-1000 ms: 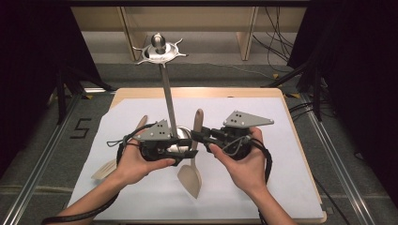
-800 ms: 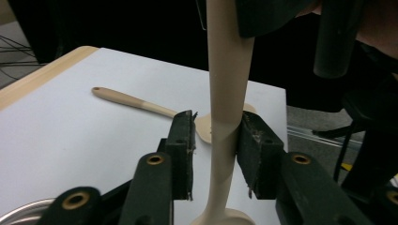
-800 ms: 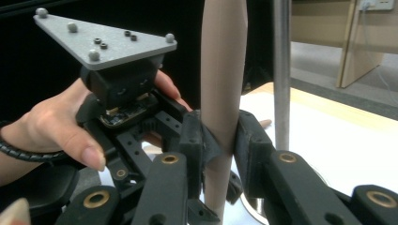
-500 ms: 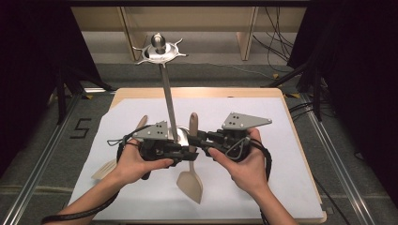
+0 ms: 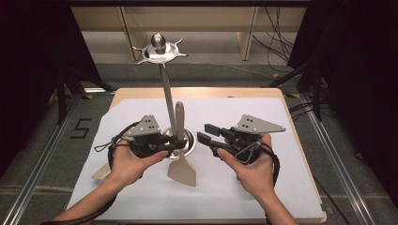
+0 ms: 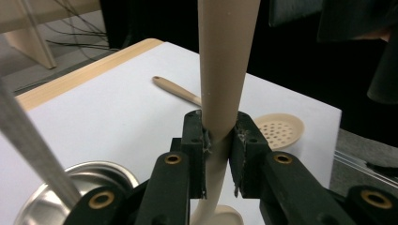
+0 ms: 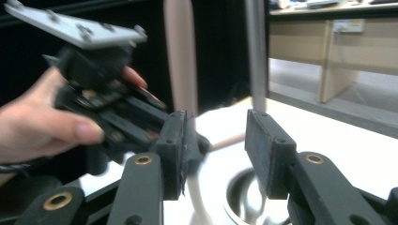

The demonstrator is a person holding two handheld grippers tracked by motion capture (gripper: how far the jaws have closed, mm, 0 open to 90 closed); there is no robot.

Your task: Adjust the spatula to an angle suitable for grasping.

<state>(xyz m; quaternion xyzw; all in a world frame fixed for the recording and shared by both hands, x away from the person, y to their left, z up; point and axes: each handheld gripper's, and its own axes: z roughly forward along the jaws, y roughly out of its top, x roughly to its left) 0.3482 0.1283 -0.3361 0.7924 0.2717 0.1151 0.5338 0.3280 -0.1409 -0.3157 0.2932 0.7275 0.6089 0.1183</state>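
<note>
A beige spatula (image 5: 182, 171) stands almost upright, blade down over the white sheet, handle (image 6: 227, 56) up. My left gripper (image 5: 176, 144) is shut on its handle, and the pads (image 6: 195, 140) press it from both sides after closing on it a moment ago. My right gripper (image 5: 204, 132) is a little to the right of it. Its jaws have just been opening and stand apart with nothing between them (image 7: 216, 136). The spatula (image 7: 180, 61) rises just beyond its left jaw.
A metal stand with a round dished base (image 5: 190, 140) and a thin pole (image 7: 256, 51) rises behind the spatula to a hooked ring (image 5: 159, 47). A beige slotted spoon (image 6: 279, 131) lies on the white sheet (image 5: 263, 187), left of my left hand.
My right gripper has opened, let go of the spatula and drawn back to the right. The left gripper now grips the handle alone, and the spatula has shifted slightly.
</note>
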